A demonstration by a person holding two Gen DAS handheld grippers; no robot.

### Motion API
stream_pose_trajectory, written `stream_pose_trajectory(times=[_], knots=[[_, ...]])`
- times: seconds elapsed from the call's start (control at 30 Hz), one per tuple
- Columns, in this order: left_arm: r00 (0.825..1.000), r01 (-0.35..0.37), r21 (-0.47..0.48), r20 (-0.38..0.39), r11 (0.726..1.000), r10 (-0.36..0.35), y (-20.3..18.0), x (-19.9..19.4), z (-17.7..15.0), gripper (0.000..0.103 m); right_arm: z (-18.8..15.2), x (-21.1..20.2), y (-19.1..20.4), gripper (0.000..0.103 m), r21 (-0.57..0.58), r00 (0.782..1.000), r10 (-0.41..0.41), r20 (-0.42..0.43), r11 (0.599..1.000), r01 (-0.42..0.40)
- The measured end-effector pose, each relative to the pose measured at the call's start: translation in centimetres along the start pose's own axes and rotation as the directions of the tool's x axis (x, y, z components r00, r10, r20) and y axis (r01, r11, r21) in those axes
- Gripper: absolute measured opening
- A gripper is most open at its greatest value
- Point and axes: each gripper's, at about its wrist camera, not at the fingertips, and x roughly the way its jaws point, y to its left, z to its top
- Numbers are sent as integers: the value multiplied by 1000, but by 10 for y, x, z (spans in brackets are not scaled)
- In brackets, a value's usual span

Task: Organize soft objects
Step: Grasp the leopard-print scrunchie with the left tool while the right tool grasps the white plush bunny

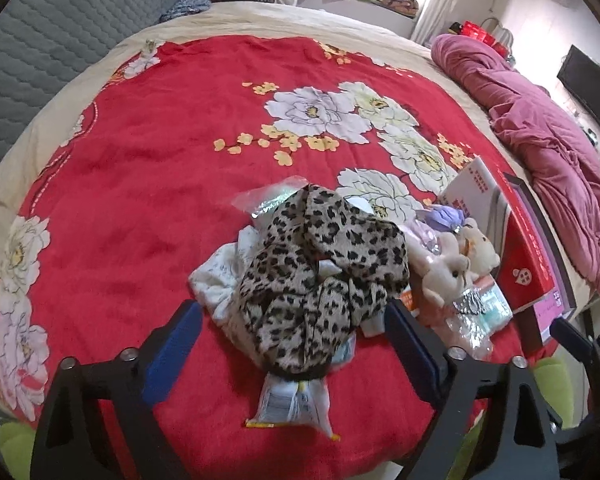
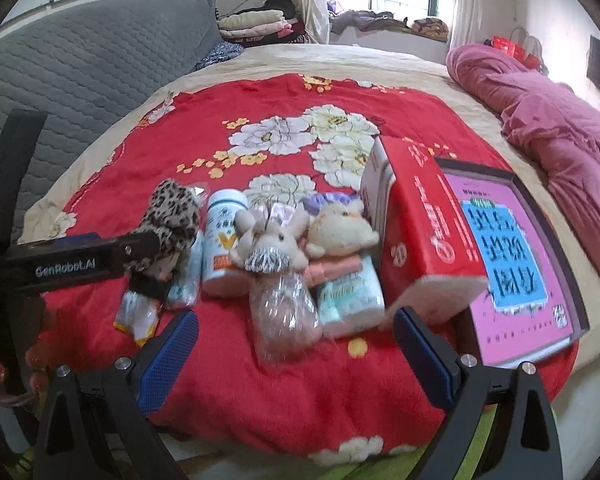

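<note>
The leopard cloth (image 1: 320,276) sat bunched near the front edge of the red blanket (image 1: 140,160), piled on a white cloth (image 1: 220,280) and a couple of small packets (image 1: 292,404). The left gripper (image 1: 292,344) hung right over it, jaws spread wide either side of the heap, blue pads not pressing on anything as far as I could see. Just right of the cloth were two plush toys (image 2: 300,240), a white bottle (image 2: 224,248), a clear bag (image 2: 284,316) and a tissue pack (image 2: 352,296), all jammed together. Beyond those, a red box (image 2: 424,224) leaned against a pink book (image 2: 516,264). The right gripper (image 2: 296,356) was wide open too, nothing between the pads, pointed at the bag and tissues. A pink quilt (image 2: 560,140) lay crumpled along the far right side.
</note>
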Motion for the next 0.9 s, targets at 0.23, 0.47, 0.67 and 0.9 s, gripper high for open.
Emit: stream_pose_trajectory(times=[0.23,0.47,0.67,0.9], knots=[[999,29,-14,-21,999,-29,4,14,4,78,19,34,12,95,-74,1000,-8,-8,997,7],[998,58,-29,-29,998,-59,9,20,2,71,22,61,32,85,-181,999,-54,-6,982,52],[992,114,-75,-39,991,-117,15,25,2,57,29,79,36,60,-201,999,-50,-22,978,44],[990,135,-87,-23,987,-137,16,22,1,41,31,87,29,44,-159,1000,-10,-27,987,6]])
